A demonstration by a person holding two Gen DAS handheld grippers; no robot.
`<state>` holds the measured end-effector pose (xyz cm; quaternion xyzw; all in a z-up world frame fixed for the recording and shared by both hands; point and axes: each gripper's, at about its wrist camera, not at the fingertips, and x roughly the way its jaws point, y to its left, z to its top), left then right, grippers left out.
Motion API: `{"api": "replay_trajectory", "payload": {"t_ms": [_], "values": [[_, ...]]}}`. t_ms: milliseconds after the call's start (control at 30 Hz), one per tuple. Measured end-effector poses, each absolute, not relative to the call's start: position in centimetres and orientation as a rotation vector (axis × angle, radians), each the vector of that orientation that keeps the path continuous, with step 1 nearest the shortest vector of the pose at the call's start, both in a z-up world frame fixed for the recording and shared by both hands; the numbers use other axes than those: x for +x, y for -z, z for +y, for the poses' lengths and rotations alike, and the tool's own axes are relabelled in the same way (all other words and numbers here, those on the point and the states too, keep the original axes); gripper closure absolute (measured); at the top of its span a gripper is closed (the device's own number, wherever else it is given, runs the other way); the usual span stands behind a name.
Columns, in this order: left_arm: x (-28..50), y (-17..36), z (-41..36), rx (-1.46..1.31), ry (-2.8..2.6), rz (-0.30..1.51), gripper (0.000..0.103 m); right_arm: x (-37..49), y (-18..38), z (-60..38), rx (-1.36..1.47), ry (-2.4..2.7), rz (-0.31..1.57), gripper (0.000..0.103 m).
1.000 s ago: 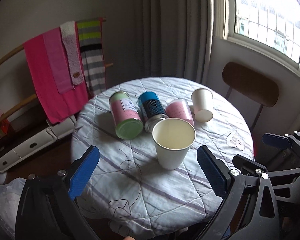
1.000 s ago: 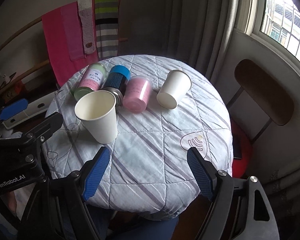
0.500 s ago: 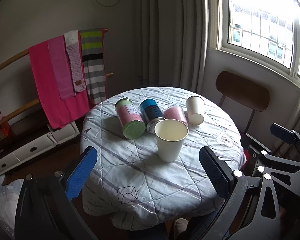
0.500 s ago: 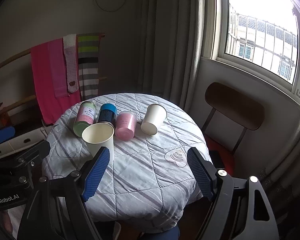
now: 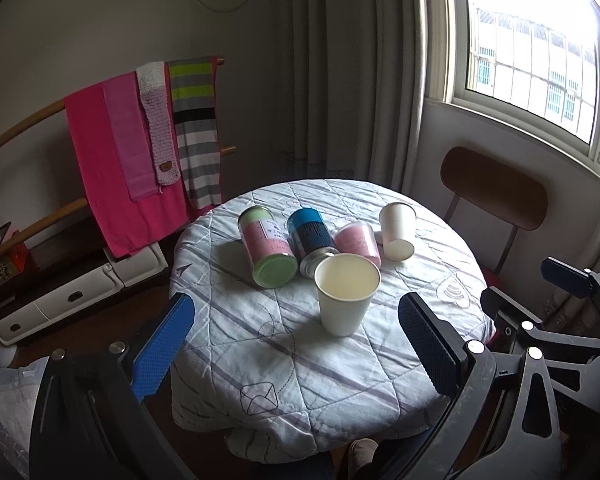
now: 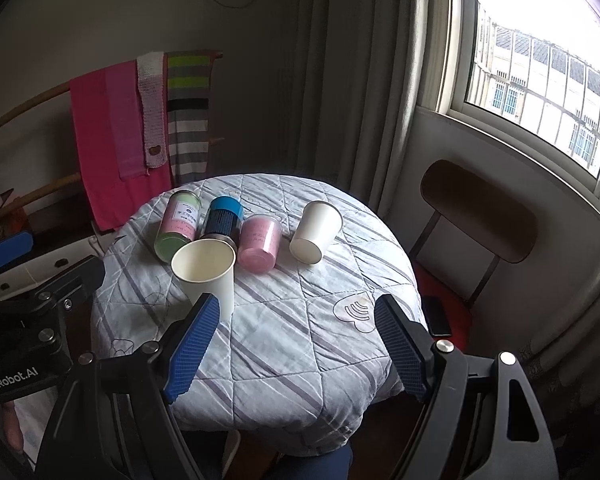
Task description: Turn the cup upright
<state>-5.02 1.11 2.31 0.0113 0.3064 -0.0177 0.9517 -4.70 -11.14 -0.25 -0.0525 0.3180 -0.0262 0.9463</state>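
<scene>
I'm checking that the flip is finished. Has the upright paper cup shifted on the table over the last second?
No. The upright paper cup stands just in front of the blue can in every left wrist picture; only the cameras have pulled back from the table.

In the right wrist view, the upright paper cup (image 6: 206, 270) has its base hidden behind the right gripper's (image 6: 296, 344) blue left pad. The labels on the green-lidded canister (image 6: 177, 226) are too small to read. At lower left the left gripper's (image 6: 24, 304) body runs off the frame edge.
</scene>
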Motion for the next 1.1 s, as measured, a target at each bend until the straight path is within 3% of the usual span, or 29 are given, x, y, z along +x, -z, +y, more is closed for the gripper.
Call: {"api": "replay_trajectory", "payload": {"t_ms": [1100], "values": [[-2.9, -4.7, -0.4, 0.005, -0.010, 0.555, 0.000, -2.4, -2.4, -12.9, -0.122, 0.022, 0.547, 0.022]]}}
